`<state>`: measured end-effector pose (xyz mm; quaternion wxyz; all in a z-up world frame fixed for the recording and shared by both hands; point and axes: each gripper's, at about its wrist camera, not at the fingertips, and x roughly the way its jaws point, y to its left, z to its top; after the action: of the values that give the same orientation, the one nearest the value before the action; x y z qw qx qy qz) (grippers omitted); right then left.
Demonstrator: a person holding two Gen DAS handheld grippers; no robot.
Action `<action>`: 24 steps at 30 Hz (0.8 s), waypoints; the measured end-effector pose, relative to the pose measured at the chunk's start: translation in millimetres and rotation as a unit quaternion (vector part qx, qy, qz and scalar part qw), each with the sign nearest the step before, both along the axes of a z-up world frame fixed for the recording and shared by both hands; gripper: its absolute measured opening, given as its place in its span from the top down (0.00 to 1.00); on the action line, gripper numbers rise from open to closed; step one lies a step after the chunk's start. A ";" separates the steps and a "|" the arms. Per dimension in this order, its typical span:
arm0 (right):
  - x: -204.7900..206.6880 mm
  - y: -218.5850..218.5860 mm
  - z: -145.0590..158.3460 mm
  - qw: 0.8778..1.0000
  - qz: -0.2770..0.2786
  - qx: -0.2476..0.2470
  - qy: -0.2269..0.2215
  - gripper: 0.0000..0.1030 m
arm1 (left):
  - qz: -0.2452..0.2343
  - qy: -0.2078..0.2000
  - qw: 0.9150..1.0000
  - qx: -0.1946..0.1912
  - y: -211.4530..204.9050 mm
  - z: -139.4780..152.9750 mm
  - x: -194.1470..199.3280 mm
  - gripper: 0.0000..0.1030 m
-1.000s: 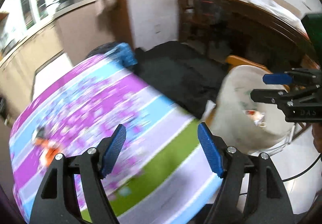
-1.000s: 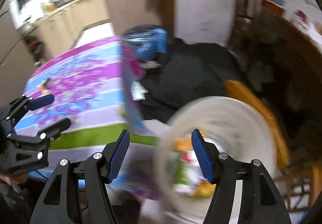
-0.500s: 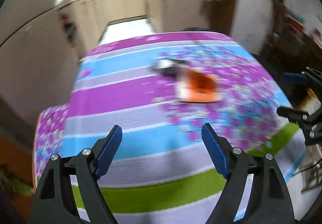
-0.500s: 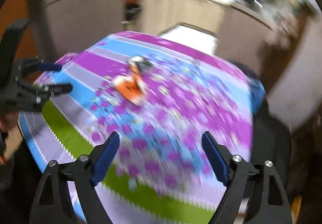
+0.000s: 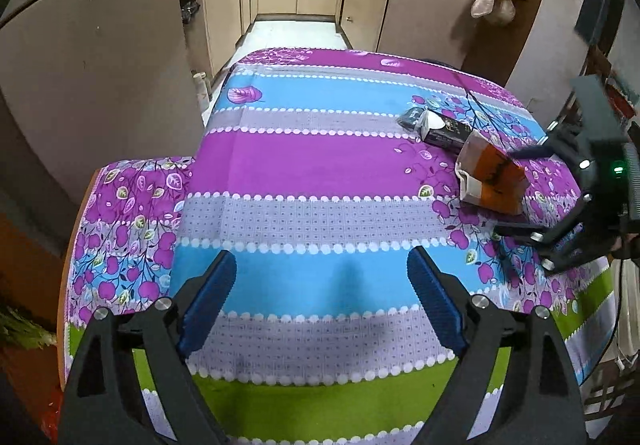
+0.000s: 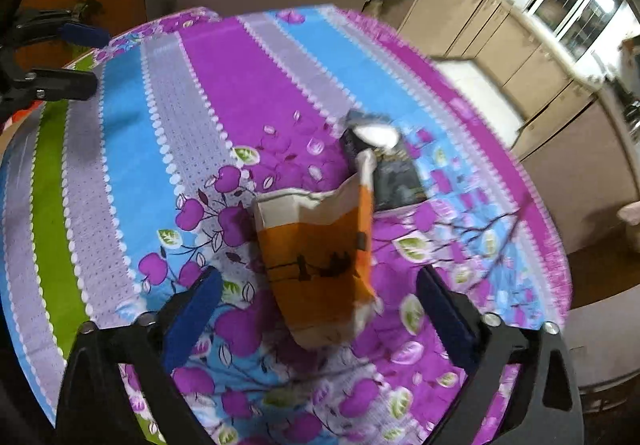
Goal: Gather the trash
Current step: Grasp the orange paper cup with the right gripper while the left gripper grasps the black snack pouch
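Two bits of trash, an orange paper bag [image 6: 320, 265] and a dark packet [image 6: 384, 169] just behind it, still lie on the worktop [image 5: 304, 161], with the right claw [image 6: 316, 309] spread wide around the bag and the left claw [image 5: 320, 301] spread and holding nothing.

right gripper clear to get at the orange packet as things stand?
Probably yes. The right gripper is open, and the orange packet lies on the tablecloth directly ahead between its fingers; nothing sits between them.

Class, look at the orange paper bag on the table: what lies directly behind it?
A dark packet with a white end lies just behind the orange paper bag on the striped tablecloth. The bag covers the packet's near edge, so contact cannot be told.
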<state>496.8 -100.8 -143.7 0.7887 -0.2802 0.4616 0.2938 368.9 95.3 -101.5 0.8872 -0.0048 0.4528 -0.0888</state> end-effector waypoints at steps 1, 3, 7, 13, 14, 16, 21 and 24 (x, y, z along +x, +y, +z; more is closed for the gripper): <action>2.7 -2.6 -0.4 1.000 -0.007 0.022 0.019 0.38 | -0.003 0.000 1.000 -0.002 -0.7 1.0 2.5 0.18; 1.1 -3.4 -2.0 0.999 -0.015 0.034 0.016 0.55 | -0.006 0.001 1.000 -0.003 -4.4 3.7 8.8 0.18; -22.7 -18.0 3.4 0.996 -0.068 0.063 -0.003 0.58 | -0.048 -0.015 0.999 0.005 -30.4 16.1 26.5 0.18; -112.6 -71.1 36.0 0.961 -0.172 0.218 0.005 0.57 | -0.284 -0.078 0.955 0.045 -96.4 21.0 83.4 0.18; -126.0 -75.5 39.4 0.957 -0.176 0.232 0.003 0.57 | -0.318 -0.089 0.941 0.074 -106.9 15.3 95.7 0.18; -161.5 -92.5 47.9 0.943 -0.198 0.269 0.004 0.56 | -0.363 -0.098 0.919 0.119 -120.3 2.4 116.0 0.18; -210.3 -137.7 58.4 0.905 -0.263 0.334 0.000 0.55 | -0.454 -0.092 0.879 0.115 -136.4 -10.7 145.2 0.18; -218.0 -156.0 53.3 0.888 -0.309 0.341 0.000 0.55 | -0.502 -0.072 0.856 0.101 -147.8 -16.3 152.1 0.18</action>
<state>278.8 -256.8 -90.3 0.8866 0.1629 0.3962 0.1744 521.1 -52.6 -117.7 0.7482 0.3191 0.3349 -0.4757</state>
